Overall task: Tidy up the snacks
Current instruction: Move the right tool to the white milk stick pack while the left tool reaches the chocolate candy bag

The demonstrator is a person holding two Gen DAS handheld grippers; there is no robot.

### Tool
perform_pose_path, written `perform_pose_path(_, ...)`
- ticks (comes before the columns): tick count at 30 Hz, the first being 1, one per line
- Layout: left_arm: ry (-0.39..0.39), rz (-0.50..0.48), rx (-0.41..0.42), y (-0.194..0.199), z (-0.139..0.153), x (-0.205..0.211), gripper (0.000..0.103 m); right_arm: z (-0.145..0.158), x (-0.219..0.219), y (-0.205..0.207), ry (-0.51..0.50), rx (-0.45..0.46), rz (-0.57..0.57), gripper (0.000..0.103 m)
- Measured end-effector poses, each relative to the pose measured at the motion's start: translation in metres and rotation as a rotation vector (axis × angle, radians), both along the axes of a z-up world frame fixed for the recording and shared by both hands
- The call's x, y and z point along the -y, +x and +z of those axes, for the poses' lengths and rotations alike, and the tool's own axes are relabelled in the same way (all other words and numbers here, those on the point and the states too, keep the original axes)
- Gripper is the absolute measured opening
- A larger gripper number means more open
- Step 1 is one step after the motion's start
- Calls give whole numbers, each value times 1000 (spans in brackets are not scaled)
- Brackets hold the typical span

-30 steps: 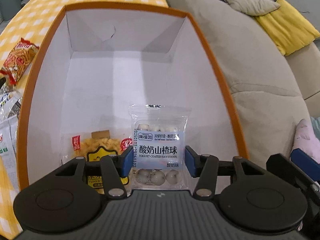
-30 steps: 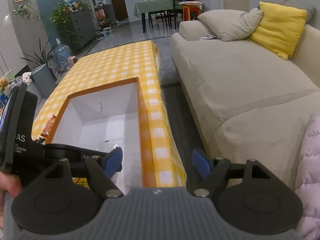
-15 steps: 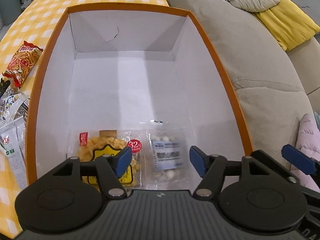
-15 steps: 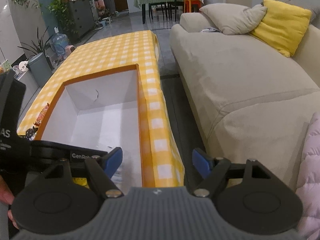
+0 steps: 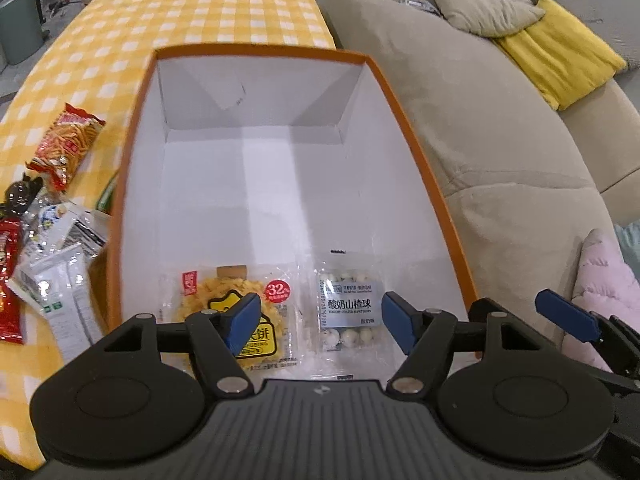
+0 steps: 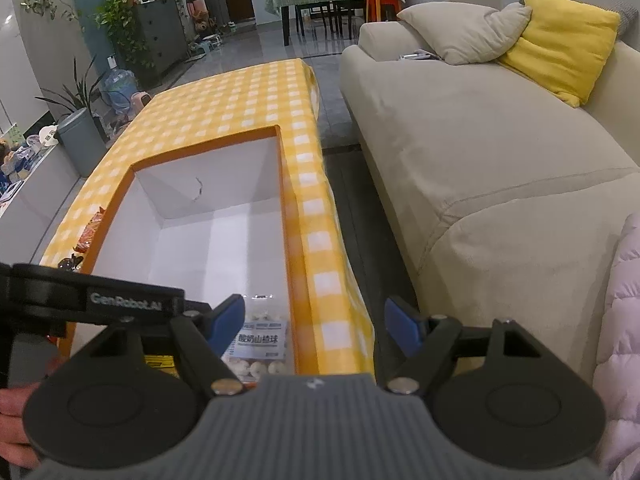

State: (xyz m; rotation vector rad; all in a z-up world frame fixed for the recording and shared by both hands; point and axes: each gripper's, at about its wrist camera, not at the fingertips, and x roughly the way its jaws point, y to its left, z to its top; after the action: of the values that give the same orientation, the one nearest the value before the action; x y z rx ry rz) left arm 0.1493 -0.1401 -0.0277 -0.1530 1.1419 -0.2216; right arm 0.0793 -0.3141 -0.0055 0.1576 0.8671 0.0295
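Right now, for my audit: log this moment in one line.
left tool: open, empty | right tool: open | hawthorn pack, cracker pack: in box

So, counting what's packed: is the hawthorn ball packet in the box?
In: the hawthorn packet lies flat on the box floor beside the cracker packet.

The box (image 5: 420, 168) stands on the table (image 5: 200, 8), along its right edge, with the sofa (image 5: 500, 140) beyond that edge. In the box's near end lie two packets side by side: the cracker packet (image 5: 224, 300) left, the hawthorn-ball packet (image 5: 348, 308) right. Left of the box, on the table, lie a chip-stick bag (image 5: 68, 144) and, nearer, a heap of sachets (image 5: 60, 248).
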Motion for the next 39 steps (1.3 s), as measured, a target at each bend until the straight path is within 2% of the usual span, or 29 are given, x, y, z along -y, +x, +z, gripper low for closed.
perform_pose_path(6, 7, 31, 28, -10, 22, -17, 81, 14, -12, -4, 8, 13, 17, 76)
perform_pose_path(12, -8, 75, 77, -36, 51, -58, 83, 44, -34, -4, 33, 49, 66, 77)
perform_pose_path(17, -21, 164, 112, -54, 71, -107, 83, 68, -73, -7, 20, 92, 142, 79)
perform_pose_path(23, -13, 311, 115, -74, 80, -177, 84, 80, -134, -8, 55, 90, 241, 79)
perform_pose_path(27, 45, 380, 133, -91, 75, -224, 86, 76, -182, -8, 139, 56, 325, 79)
perform_pose_path(30, 69, 437, 112, -102, 62, -261, 87, 63, -216, -7, 213, 15, 356, 91)
perform_pose_path(32, 68, 496, 74, -105, 47, -285, 87, 50, -237, -6, 262, -25, 371, 91)
perform_pose_path(34, 71, 541, 31, -106, 27, -304, 87, 36, -255, -10, 260, -46, 393, 91)
perform_pose_path(36, 73, 571, -3, -105, 7, -318, 87, 21, -272, -13, 215, -61, 410, 91)
perform_pose_path(39, 35, 546, -55, -100, -18, -331, 87, -3, -285, -16, 170, -95, 424, 91)
